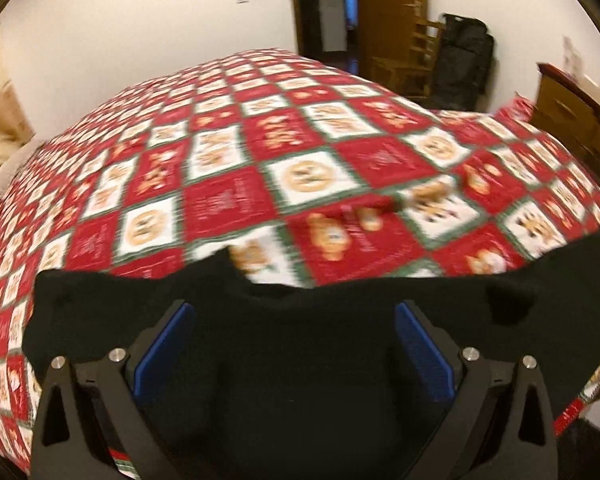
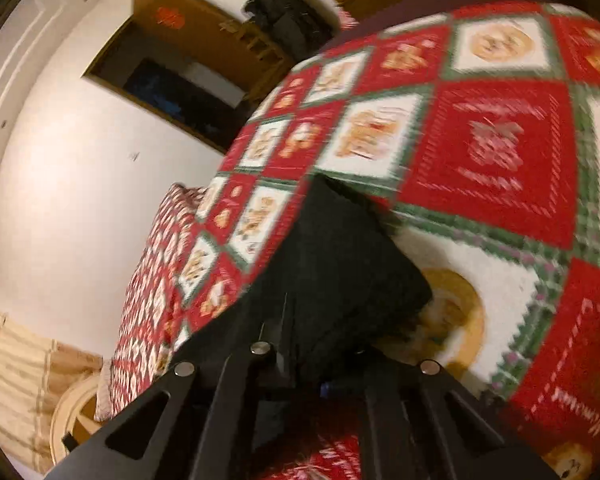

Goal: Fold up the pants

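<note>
On the bed (image 1: 260,152), over its red-and-white checked quilt (image 2: 480,152), black pants (image 1: 300,360) lie at the near edge. From the left wrist view the cloth runs as a wide band from left to right, so its long axis lies across the line of the left gripper (image 1: 296,344), not along it. That gripper has its jaws spread wide, the blue pads (image 1: 420,352) well apart, with dark cloth filling the gap between them; whether a fold is already inside the jaws or only beneath them I cannot tell, since the frame is blurred.

The right gripper (image 2: 324,360) comes at the pants from a steep tilt. A thick, bunched end of the cloth (image 2: 340,264) rises straight ahead of its fingers and seems to sit between them. Its fingertips are hidden by the cloth, so I cannot tell if it is clamped on the cloth or loose.

My judgement is that both grippers are at the pants, one toward each end of the band, and the fold turns on carrying one end over along that left-to-right axis. The right one looks nearer to a firm hold.
</note>
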{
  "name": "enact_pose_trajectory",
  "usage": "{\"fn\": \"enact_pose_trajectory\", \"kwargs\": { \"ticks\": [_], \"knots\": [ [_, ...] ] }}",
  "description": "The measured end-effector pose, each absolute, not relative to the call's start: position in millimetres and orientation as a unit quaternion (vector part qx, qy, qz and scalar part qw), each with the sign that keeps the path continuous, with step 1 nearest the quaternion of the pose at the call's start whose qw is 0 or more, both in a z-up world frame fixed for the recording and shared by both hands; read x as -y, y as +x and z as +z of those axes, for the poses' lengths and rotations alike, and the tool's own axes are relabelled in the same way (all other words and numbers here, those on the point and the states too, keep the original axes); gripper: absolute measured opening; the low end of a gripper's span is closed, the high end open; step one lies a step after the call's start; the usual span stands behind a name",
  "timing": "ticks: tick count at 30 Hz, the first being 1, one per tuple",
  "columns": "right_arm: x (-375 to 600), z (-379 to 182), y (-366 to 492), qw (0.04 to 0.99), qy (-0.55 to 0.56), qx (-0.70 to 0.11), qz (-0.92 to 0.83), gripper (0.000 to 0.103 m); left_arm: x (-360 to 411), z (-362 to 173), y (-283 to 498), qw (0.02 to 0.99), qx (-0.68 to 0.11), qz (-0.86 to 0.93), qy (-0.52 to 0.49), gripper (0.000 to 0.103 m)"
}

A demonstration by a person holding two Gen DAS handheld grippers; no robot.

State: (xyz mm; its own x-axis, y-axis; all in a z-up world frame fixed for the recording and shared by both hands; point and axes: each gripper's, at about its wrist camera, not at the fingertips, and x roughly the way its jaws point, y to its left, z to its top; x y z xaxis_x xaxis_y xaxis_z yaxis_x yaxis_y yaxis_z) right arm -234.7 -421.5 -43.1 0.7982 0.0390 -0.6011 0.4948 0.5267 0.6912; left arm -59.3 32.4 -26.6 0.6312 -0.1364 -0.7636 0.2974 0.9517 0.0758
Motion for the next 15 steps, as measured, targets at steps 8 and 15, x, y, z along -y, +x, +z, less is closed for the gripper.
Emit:
{"fn": "enact_pose_trajectory", "kwargs": {
  "ticks": [8, 15],
  "knots": [
    [403, 54, -271, 0.916, 0.362, -0.166, -0.041, 0.006, 18, -13, -75, 0.892, -0.402, -0.175, 0.11, 0.102],
    [422, -19, -271, 0.881, 0.366, -0.279, -0.114, 0.006, 56, -43, -72, 0.873, -0.428, -0.165, 0.165, 0.102]
  ]
}}
